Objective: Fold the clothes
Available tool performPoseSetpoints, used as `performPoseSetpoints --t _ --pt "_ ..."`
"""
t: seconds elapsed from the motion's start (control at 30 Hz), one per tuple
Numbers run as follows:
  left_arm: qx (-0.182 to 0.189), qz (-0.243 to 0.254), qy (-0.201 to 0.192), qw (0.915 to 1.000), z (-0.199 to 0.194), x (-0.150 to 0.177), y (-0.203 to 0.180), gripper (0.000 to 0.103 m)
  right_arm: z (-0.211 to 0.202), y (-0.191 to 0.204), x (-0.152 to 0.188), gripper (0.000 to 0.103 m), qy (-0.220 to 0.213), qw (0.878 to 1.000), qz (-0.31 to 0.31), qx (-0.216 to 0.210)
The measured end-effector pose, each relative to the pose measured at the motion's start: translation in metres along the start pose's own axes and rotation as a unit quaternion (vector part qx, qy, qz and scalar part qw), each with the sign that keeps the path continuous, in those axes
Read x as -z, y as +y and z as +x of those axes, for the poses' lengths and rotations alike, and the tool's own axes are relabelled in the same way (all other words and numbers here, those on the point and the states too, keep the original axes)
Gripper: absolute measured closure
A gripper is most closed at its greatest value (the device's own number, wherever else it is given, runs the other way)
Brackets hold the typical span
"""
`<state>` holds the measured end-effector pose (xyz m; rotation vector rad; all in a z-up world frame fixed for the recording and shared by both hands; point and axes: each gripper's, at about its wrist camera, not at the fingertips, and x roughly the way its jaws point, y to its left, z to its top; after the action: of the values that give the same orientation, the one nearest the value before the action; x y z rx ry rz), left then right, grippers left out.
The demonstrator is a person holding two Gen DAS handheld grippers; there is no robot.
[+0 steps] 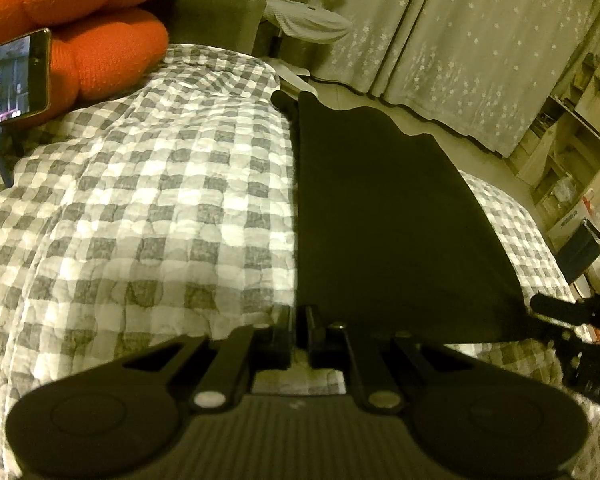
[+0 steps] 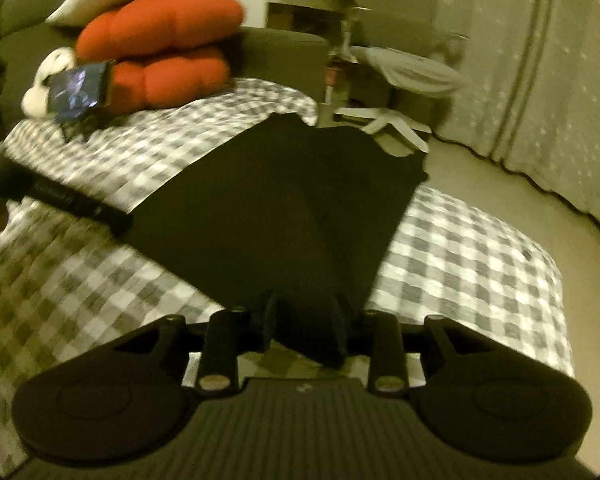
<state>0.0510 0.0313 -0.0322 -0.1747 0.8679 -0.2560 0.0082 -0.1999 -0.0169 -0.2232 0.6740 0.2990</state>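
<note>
A black garment [image 1: 380, 220] lies flat on the grey-and-white checked bedcover [image 1: 140, 200], its far end reaching the bed's edge. My left gripper [image 1: 300, 332] is shut on the garment's near left corner, with the cloth's edge running in between the two fingers. In the right wrist view the same garment [image 2: 268, 208] spreads away from my right gripper [image 2: 304, 320]. Its fingers stand apart with the cloth's near corner lying loose between them. The left gripper [image 2: 116, 216] shows there as a dark bar at the garment's left corner. The right gripper [image 1: 548, 306] appears at the garment's right corner.
Orange cushions [image 2: 160, 52] and a phone on a small stand [image 2: 80, 92] sit at the head of the bed. A white swivel chair [image 2: 400, 68] stands on the floor beyond the bed. Curtains [image 1: 480, 40] and a shelf unit [image 1: 572, 140] line the far side.
</note>
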Motion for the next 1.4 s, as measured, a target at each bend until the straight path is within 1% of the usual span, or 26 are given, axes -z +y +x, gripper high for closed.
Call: performPoseSetpoints --t 0.3,0.37,0.5,0.63,0.73,0.83,0.9,0.93,0.97,1.0,1.03,1.13,1.23,1.33,1.4 --pt "0.002 -0.007 0.003 1.0000 0.000 -0.001 0.003 0.094 0.014 0.029 0.006 0.062 0.015 0.998 -0.064 -0.018" --pt "0.000 -0.005 0.003 1.0000 0.001 -0.001 0.002 0.094 0.019 0.031 0.006 0.062 0.020 0.997 -0.066 -0.019" --pt "-0.004 0.002 0.001 1.0000 0.000 0.000 -0.001 0.094 0.023 0.037 0.005 0.061 0.013 0.997 -0.068 -0.024" --pt "-0.002 -0.003 0.003 1.0000 0.000 -0.001 0.001 0.094 0.027 0.040 0.005 0.061 0.008 0.997 -0.072 -0.016" --pt "-0.007 0.004 0.002 1.0000 0.000 -0.001 -0.003 0.094 0.026 0.041 0.005 0.061 0.001 0.997 -0.075 -0.012" --pt "-0.007 0.002 0.003 1.0000 0.001 -0.001 -0.003 0.094 0.025 0.041 0.004 0.065 -0.006 0.997 -0.078 -0.009" --pt "-0.004 -0.004 0.005 1.0000 0.001 -0.002 -0.001 0.094 0.025 0.042 0.004 0.072 -0.010 0.997 -0.080 -0.007" --pt "-0.003 -0.009 0.005 0.9999 0.001 -0.002 0.001 0.094 0.024 0.042 0.004 0.076 -0.013 0.997 -0.081 -0.006" --pt "-0.003 -0.013 0.003 0.9999 -0.001 -0.003 0.002 0.093 0.024 0.042 0.004 0.086 -0.015 0.996 -0.082 -0.005" --pt "-0.003 -0.016 0.001 0.9999 -0.002 -0.004 0.003 0.093 0.024 0.042 0.004 0.092 -0.017 0.996 -0.083 -0.004" --pt "-0.006 -0.016 -0.006 0.9998 -0.005 -0.005 0.004 0.093 0.024 0.043 0.004 0.094 -0.019 0.996 -0.084 -0.003" --pt "-0.017 0.006 -0.026 0.9995 -0.016 -0.006 0.003 0.092 0.023 0.043 0.003 0.097 -0.026 0.996 -0.087 0.000" --pt "-0.026 0.062 -0.051 0.9964 -0.027 -0.004 -0.006 0.090 0.019 0.038 -0.001 0.097 -0.033 0.997 -0.069 -0.002" --pt "-0.003 0.128 -0.071 0.9893 -0.034 0.002 -0.022 0.081 0.020 0.035 -0.004 0.097 -0.029 0.998 -0.054 -0.006" --pt "0.000 0.171 -0.083 0.9818 -0.035 0.009 -0.035 0.070 0.019 0.034 -0.006 0.097 -0.030 0.999 -0.043 -0.010"
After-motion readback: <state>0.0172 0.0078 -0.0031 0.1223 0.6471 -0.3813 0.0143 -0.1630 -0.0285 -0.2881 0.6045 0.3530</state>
